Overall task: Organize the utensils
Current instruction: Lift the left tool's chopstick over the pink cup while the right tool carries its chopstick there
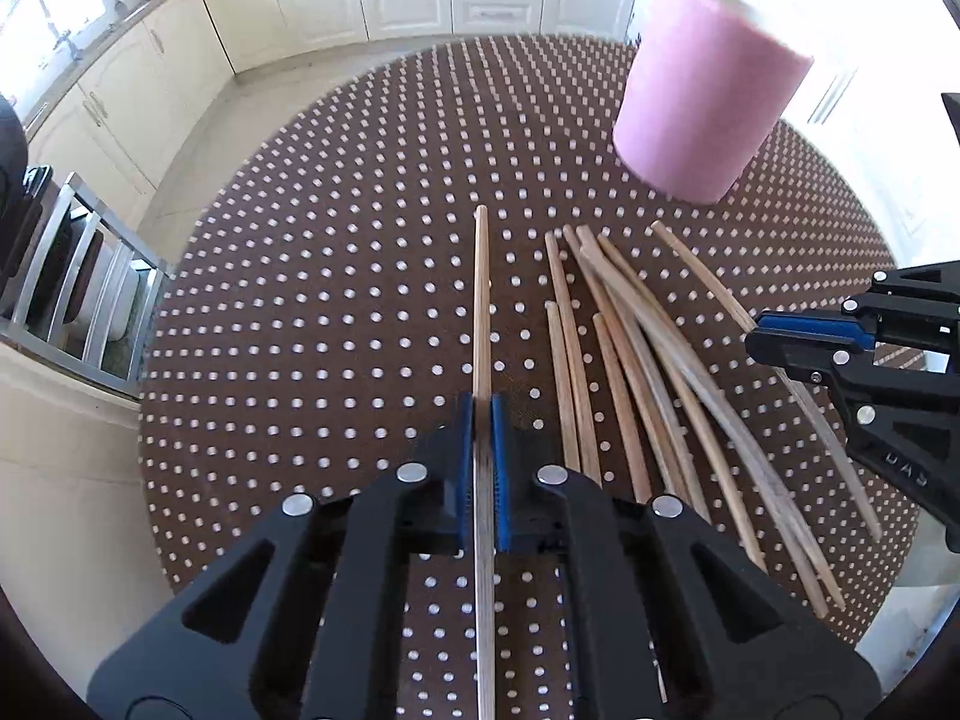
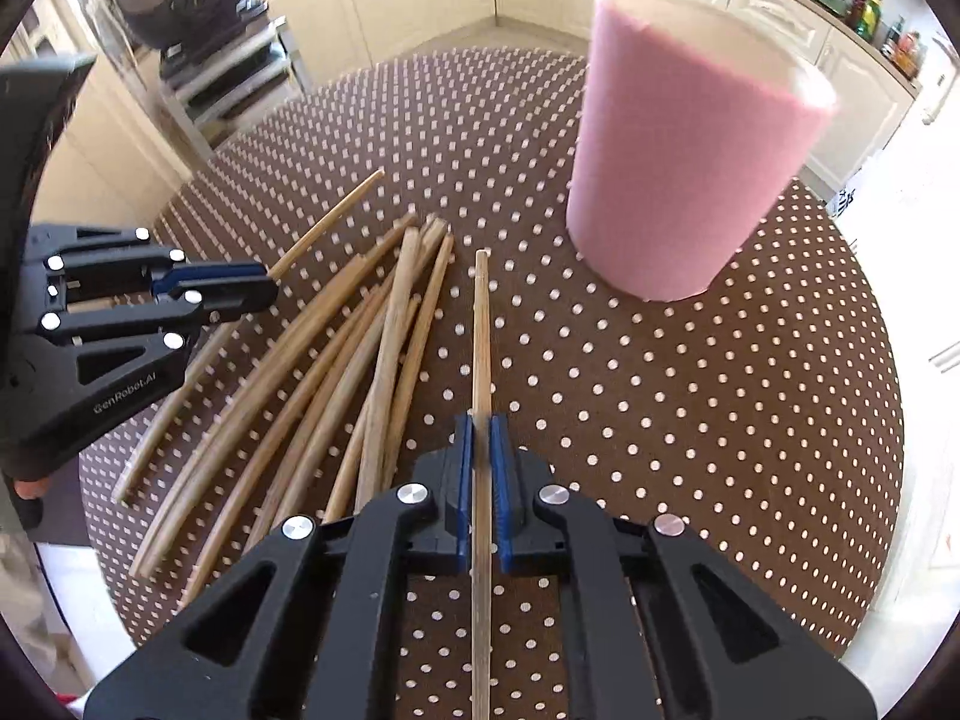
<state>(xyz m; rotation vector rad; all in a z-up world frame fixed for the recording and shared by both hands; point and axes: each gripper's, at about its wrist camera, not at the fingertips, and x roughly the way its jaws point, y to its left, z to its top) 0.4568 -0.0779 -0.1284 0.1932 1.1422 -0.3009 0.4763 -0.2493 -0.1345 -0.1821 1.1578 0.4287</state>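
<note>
My left gripper point(image 1: 483, 420) has its blue-padded fingers point(image 1: 463, 468) clamped on one thin pale wooden chopstick point(image 1: 481, 300), which runs straight out ahead between them over the brown, white-dotted round surface point(image 1: 300, 300). The grip sits partway along the stick, so a long length sticks out front; if I swing it carelessly the tip could catch the cloth or sweep into the loose pile. I judge the pinch narrow enough that the stick could also pivot between the pads and droop.

To the right of that lies the loose pile of wooden chopsticks point(image 1: 630, 372), fanned and overlapping toward the near edge of the surface, some reaching close to that edge. A knock from either held stick could roll one off.

Further right, my right gripper point(image 2: 481, 426) is likewise closed on a second slim wooden chopstick point(image 2: 481, 330), held the same way, pointing toward the far edge. With both hands carrying sticks near each other, they could cross or collide on the way.

Rightmost, toward the far right edge, stands the tall pink cylindrical holder point(image 2: 678, 168), upright and apart from the pile. It looks light; a stick striking its rim or wall instead of dropping through the mouth could tip it over.
</note>
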